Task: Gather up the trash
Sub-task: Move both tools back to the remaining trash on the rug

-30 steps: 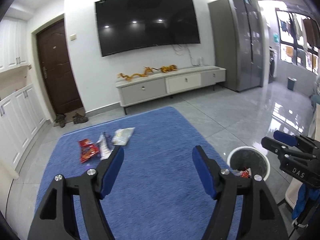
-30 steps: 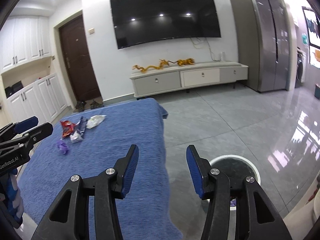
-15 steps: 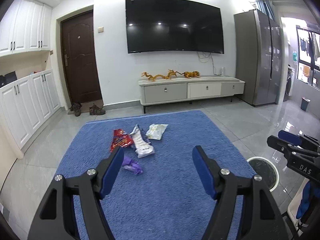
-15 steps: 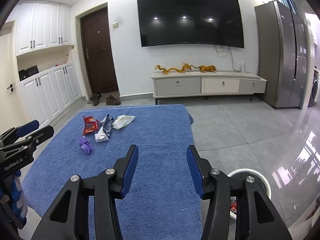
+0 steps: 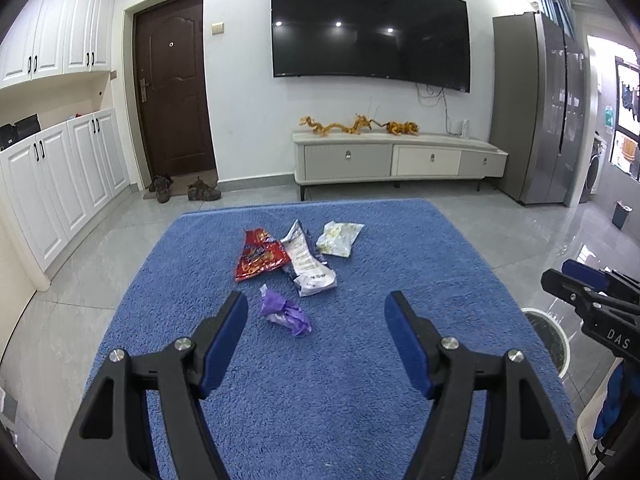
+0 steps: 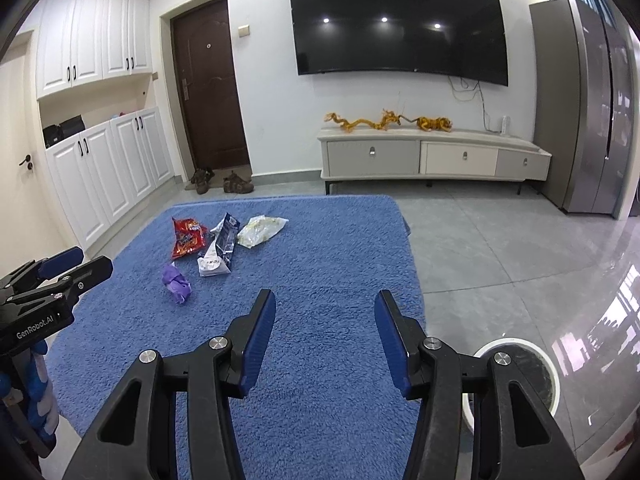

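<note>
We list a blue rug [image 5: 360,380] of rough, matt pile; glossy grey floor tiles [image 6: 520,248]; a shiny red foil wrapper [image 5: 260,256]; a crinkled purple plastic scrap [image 5: 286,312]; and a left hand-held gripper [image 5: 316,320] of matt black plastic with bright metal screws.

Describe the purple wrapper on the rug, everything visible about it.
The purple wrapper is a small crumpled piece, thin and plastic-looking, with pale creases. It lies loose on the blue rug, nearest of the four pieces of trash, apart from the white packet beyond it. Nothing grips or touches it.
</note>
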`<act>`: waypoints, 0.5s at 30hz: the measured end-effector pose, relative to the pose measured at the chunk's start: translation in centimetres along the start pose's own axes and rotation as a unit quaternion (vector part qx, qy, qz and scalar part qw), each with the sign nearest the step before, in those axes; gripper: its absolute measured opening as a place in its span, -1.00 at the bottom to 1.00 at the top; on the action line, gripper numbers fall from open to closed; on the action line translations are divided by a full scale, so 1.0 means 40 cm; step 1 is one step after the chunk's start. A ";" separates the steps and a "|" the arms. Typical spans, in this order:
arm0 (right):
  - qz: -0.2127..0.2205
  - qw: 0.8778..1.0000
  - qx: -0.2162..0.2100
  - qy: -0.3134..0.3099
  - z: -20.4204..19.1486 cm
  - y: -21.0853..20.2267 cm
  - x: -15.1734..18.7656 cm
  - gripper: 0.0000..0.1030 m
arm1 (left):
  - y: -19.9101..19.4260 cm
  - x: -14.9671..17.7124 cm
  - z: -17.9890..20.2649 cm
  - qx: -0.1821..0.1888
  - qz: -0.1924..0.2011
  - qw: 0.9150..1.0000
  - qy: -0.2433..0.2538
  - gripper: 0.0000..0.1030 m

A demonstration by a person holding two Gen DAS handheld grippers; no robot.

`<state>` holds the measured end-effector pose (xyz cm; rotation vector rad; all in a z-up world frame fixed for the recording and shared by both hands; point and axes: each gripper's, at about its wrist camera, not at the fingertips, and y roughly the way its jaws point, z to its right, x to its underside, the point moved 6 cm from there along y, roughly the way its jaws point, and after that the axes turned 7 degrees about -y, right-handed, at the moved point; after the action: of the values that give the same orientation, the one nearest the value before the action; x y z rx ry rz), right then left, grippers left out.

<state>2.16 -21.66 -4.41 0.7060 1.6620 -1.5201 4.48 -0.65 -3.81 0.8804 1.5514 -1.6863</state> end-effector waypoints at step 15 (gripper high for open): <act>-0.049 0.998 -0.044 -0.015 -0.043 0.226 -0.031 0.04 | 0.194 0.030 -0.141 0.017 -0.058 0.997 -0.056 0.35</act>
<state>9.92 -18.59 -8.50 0.5592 1.7517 -1.5085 10.53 4.42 -9.37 0.7108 1.5282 -1.8170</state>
